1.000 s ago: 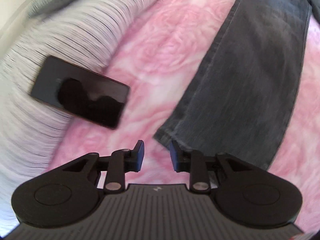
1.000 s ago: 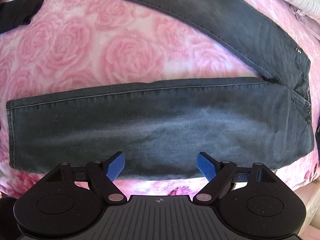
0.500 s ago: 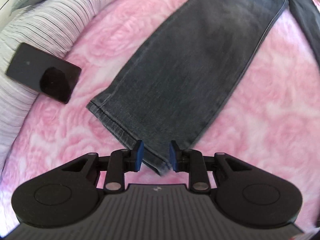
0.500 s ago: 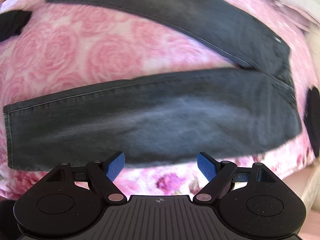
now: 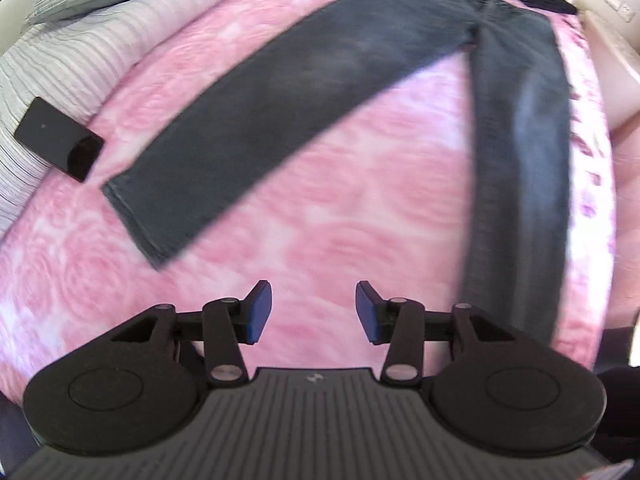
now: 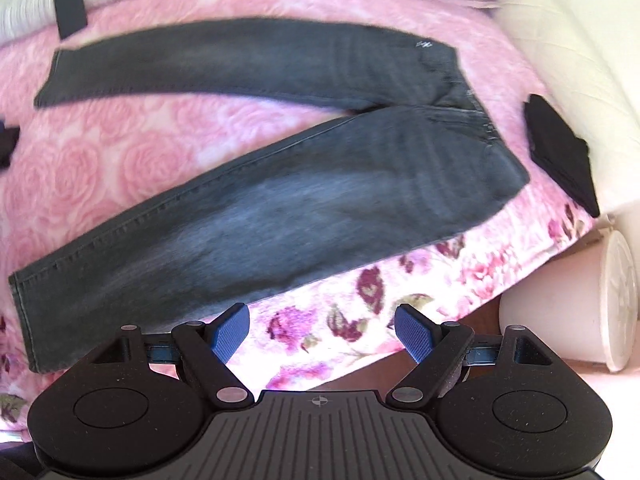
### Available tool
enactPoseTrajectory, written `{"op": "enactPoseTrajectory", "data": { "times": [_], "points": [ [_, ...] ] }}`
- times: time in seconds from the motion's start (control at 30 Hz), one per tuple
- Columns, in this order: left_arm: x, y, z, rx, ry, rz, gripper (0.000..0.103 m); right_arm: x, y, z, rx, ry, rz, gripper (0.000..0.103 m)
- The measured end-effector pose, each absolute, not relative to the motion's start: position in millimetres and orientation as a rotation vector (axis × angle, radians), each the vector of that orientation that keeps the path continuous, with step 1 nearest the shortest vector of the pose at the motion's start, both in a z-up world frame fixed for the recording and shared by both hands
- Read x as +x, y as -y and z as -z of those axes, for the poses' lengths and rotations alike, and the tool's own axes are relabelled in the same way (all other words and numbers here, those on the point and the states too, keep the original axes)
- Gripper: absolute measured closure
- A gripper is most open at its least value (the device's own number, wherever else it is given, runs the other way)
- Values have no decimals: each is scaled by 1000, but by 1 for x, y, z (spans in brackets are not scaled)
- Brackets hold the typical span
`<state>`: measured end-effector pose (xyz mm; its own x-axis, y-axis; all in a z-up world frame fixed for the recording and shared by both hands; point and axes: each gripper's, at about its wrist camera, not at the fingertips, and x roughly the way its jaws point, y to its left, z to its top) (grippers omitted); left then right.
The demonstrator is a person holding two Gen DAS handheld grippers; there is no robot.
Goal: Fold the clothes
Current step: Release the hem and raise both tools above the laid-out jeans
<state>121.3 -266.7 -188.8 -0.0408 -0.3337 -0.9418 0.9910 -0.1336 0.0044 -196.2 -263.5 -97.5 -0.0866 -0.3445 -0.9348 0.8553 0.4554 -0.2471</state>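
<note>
Dark grey jeans point(image 5: 288, 92) lie flat on a pink rose bedspread point(image 5: 360, 220), legs spread in a V. In the left wrist view one leg runs from the waist at top right down to a hem at left, the other leg point(image 5: 520, 168) runs down the right side. My left gripper point(image 5: 314, 308) is open and empty above bare bedspread between the legs. In the right wrist view the jeans point(image 6: 304, 216) fill the middle. My right gripper point(image 6: 322, 330) is open and empty, above the bed's near edge beside the nearer leg.
A black phone point(image 5: 58, 140) lies on the striped grey-white bedding point(image 5: 60, 52) at left; it also shows in the right wrist view point(image 6: 70, 8). A folded black garment point(image 6: 560, 152) sits by the waist. A white round container point(image 6: 576, 300) stands beside the bed.
My left gripper has pulled back from the leg hem and its jaws have opened wider. The right gripper has drawn back and turned, so the bed edge now shows.
</note>
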Motion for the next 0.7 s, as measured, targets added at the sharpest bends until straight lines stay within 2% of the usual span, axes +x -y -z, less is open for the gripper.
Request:
{"op": "enactPoseTrajectory", "data": {
  "times": [0.23, 0.3, 0.5, 0.7],
  "points": [
    [38, 207, 146, 1035, -914, 1455, 44, -240, 235, 57, 514, -1175, 1109, 20],
    [18, 195, 134, 1035, -894, 1448, 43, -255, 225, 51, 525, -1148, 1109, 13],
    [-42, 172, 95, 1005, -814, 1447, 40, -302, 193, 33, 557, -1072, 1114, 12],
    [-100, 148, 79, 1015, -753, 1495, 40, -343, 149, 24, 579, -1048, 1115, 12]
  ]
}}
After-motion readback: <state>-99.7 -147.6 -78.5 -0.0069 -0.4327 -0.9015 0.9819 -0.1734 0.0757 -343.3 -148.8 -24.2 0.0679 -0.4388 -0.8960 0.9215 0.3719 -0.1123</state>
